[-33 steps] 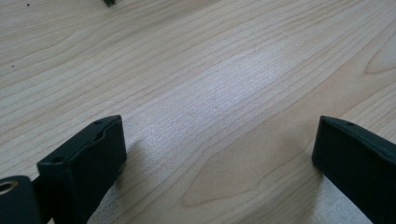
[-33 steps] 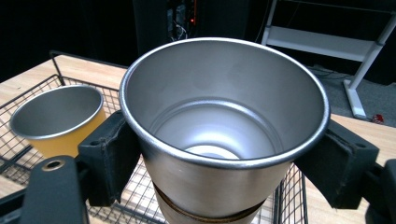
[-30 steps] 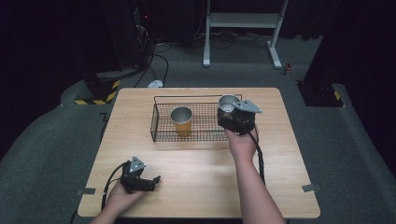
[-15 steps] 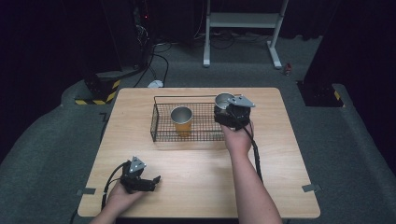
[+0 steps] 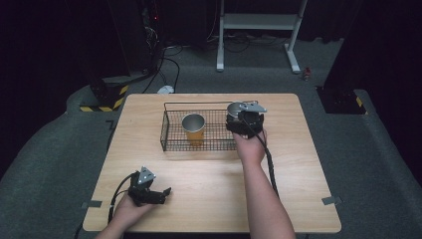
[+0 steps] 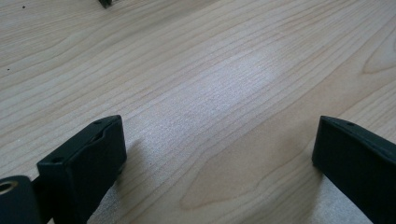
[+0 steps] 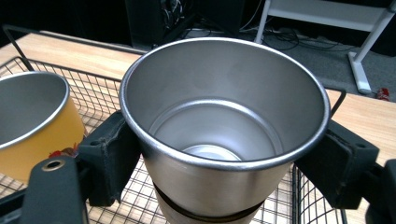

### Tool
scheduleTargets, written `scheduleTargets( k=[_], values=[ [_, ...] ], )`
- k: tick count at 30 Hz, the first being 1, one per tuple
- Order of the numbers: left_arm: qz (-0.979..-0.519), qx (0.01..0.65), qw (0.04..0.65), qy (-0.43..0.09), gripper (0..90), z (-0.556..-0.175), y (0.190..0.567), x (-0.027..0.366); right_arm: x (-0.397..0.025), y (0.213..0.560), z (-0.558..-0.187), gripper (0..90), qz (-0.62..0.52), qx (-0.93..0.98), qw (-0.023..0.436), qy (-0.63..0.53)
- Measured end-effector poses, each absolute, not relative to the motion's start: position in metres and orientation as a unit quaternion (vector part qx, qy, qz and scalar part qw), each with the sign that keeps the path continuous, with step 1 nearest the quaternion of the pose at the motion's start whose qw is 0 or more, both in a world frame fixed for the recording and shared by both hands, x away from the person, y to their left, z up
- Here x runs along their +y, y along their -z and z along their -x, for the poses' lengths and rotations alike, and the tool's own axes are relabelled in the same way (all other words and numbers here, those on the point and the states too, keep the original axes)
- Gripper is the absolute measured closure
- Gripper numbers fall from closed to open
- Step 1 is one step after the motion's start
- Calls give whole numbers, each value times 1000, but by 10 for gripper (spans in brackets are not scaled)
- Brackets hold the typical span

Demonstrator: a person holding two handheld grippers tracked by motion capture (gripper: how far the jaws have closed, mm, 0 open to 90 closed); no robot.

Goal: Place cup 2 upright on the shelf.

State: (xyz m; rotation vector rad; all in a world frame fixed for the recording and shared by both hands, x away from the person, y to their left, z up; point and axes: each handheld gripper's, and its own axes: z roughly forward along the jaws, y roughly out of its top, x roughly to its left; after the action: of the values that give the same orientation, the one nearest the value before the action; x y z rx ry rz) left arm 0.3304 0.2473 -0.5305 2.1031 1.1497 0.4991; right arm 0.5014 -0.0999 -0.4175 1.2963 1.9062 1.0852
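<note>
Steel cup (image 7: 224,135), though clamped in the right gripper (image 5: 245,121), is not the biggest thing here, so take the table (image 5: 298,164) first: a pale wood top, and everything below is placed against the basket (image 5: 171,142) that stands on it.

That basket is black wire, low-walled, sitting toward the far middle of the table. Inside it, left of its centre, an orange cup (image 5: 193,128) stands upright, mouth open.

At the basket's right end the steel cup (image 5: 234,108) is held upright over the wire floor. In the right gripper view the mesh shows beneath it and the orange cup (image 7: 32,126) sits off to its left, apart from it. Whether its base touches the mesh I cannot tell. The jaws press on opposite sides of the cup just under the rim, gripping it firmly; a dark band rings the cup lower down.

The left gripper (image 5: 149,191) lies well away from the basket, near the table's front left corner, resting on the wood under the person's hand. Its jaws stand wide apart with bare table (image 6: 224,93) between them, grasping nothing.
</note>
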Motion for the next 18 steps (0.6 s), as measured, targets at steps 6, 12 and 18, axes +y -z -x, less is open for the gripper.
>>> scheduleTargets(
  k=[6, 12, 18],
  values=[
    [-809, 441, 340, -191, 33, -330, 530, 247, -93, 429, -508, 187, -492, 725, 288, -386],
    [-810, 440, 339, -191, 33, -330, 530, 248, -89, 442, -516, 187, -498, 732, 278, -371],
    [-810, 440, 339, -191, 33, -330, 530, 248, -84, 450, -518, 187, -502, 742, 269, -354]
  ],
)
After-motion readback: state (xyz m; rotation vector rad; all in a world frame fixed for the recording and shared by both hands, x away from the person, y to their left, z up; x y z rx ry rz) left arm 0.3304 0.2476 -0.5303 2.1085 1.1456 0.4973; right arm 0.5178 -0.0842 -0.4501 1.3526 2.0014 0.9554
